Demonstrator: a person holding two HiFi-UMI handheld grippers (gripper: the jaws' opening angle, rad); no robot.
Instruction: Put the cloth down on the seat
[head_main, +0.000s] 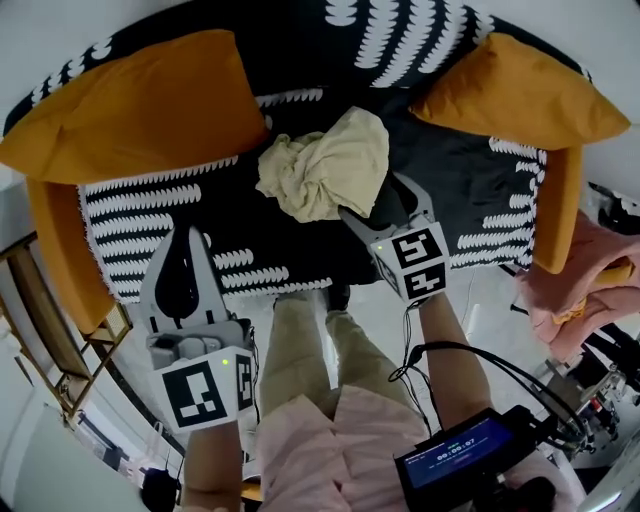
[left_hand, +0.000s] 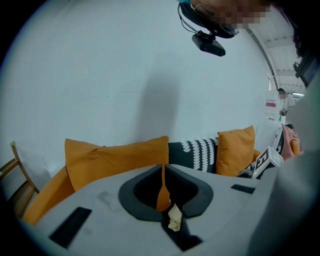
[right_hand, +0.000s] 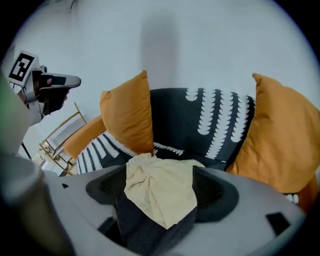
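Right claw (head_main: 378, 205) clenched on cloth (head_main: 322, 165), tips buried in folds | left claw (head_main: 185, 233) pressed together | contact with seat (head_main: 200, 215) unclear

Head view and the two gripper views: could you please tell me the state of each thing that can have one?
left claw: shut, gripping nothing.
right claw: shut on the cloth.
cloth: bunched up, clamped over the seat; whether it touches the seat is unclear.
seat: covered by a black and white patterned throw.
orange cushions: propped against the backrest, one at each end.
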